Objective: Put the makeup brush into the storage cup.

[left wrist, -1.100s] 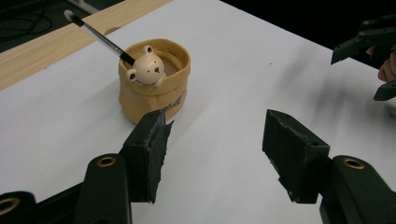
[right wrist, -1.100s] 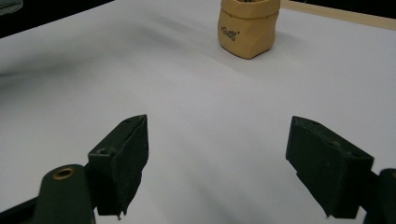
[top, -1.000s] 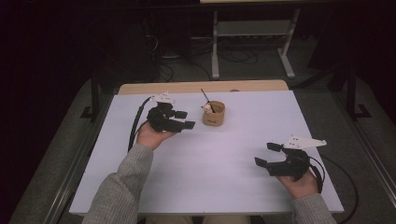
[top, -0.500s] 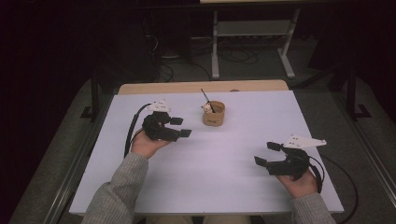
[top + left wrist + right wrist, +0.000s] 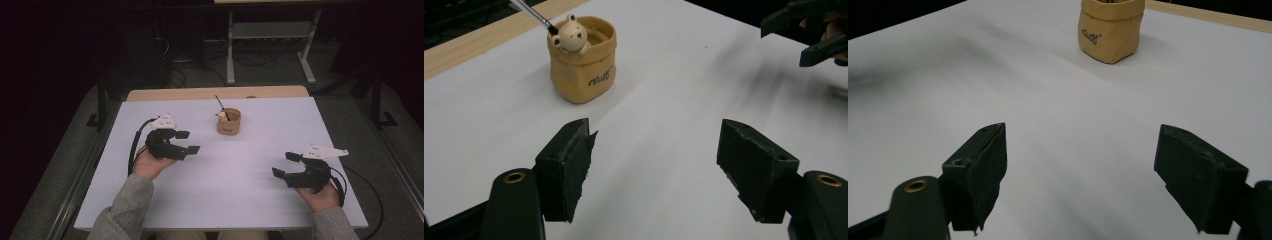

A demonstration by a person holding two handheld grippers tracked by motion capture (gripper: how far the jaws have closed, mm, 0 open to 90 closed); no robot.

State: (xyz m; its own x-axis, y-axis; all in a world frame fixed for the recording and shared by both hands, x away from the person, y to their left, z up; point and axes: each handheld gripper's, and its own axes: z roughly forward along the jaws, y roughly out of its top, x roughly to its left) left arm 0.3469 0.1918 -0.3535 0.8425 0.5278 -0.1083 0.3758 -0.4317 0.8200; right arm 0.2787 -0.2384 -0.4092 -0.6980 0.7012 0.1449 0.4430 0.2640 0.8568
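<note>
A small tan pot [image 5: 229, 122] shaped like a paper bag stands at the back middle of the white table [image 5: 260, 200]. A little bear figure [image 5: 570, 33] peeks over its rim and a thin brush [image 5: 221, 107] leans out of it. My left gripper [image 5: 187, 142] hovers to the left of the pot [image 5: 583, 60], a short way from it; its jaws have just been opening and hold nothing. My right gripper [image 5: 285, 164] rests open at the right front, nothing between its jaws, with the pot [image 5: 1111, 27] far ahead of it.
A wooden strip [image 5: 215, 93] runs along the table's far edge. Behind the table stand a metal frame [image 5: 267, 45] and loose cables on a dark floor. The other gripper [image 5: 811, 30] appears at the top right of the left gripper view.
My left gripper has drawn back from the pot, toward the left and the near side, and its jaws stand wider. The right gripper has stayed put.
</note>
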